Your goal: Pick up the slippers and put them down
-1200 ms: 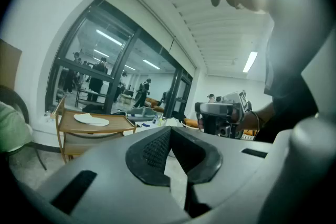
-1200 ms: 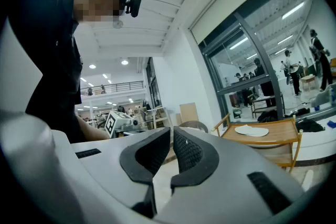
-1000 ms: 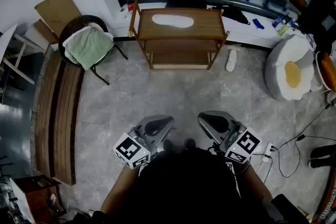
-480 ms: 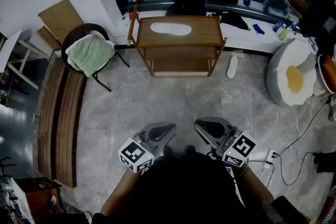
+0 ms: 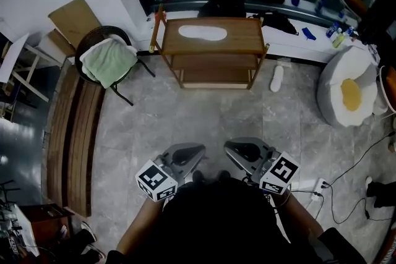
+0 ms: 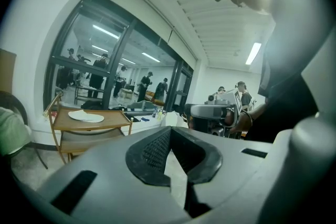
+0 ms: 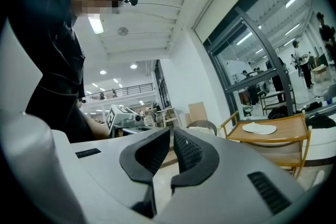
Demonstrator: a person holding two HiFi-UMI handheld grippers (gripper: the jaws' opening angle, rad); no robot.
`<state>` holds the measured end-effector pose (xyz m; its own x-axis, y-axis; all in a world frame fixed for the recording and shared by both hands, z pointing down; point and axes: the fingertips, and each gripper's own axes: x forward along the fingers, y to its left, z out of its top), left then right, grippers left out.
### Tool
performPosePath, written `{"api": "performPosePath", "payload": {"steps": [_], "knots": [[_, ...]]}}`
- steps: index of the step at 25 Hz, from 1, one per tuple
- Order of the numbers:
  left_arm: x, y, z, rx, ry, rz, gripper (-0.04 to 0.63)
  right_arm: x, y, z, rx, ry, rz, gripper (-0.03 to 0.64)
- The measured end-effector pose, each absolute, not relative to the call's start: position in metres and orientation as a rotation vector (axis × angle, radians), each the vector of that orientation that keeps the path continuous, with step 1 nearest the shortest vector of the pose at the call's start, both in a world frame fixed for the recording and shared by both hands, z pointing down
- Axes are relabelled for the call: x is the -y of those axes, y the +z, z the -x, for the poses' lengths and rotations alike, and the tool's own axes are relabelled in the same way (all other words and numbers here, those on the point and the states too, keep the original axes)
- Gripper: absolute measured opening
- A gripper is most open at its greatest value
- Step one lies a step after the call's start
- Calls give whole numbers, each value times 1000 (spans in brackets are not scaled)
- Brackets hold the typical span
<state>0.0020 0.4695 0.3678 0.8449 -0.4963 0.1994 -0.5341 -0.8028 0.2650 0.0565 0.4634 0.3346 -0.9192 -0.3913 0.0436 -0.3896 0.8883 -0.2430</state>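
1 white slipper (image 5: 202,33) lies flat on top of wood shelf (image 5: 244,41). 2nd slipper (image 5: 276,78), white too, on floor just right of shelf.

Two slippers (image 5: 202,33) (image 5: 276,78) and two grippers (image 5: 193,151) (image 5: 234,149) are counted. One rack (image 5: 241,44), one chair (image 5: 99,32), one towel (image 5: 108,63), one beanbag (image 5: 346,96), one bench (image 5: 71,139) and one power strip (image 5: 319,186) are seen.
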Motion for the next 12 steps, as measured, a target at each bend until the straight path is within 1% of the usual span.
{"api": "performPosePath", "payload": {"steps": [12], "knots": [[-469,372,-17,791,201,-2709,2,-461,343,-70,-3043,-417,559,31]]}}
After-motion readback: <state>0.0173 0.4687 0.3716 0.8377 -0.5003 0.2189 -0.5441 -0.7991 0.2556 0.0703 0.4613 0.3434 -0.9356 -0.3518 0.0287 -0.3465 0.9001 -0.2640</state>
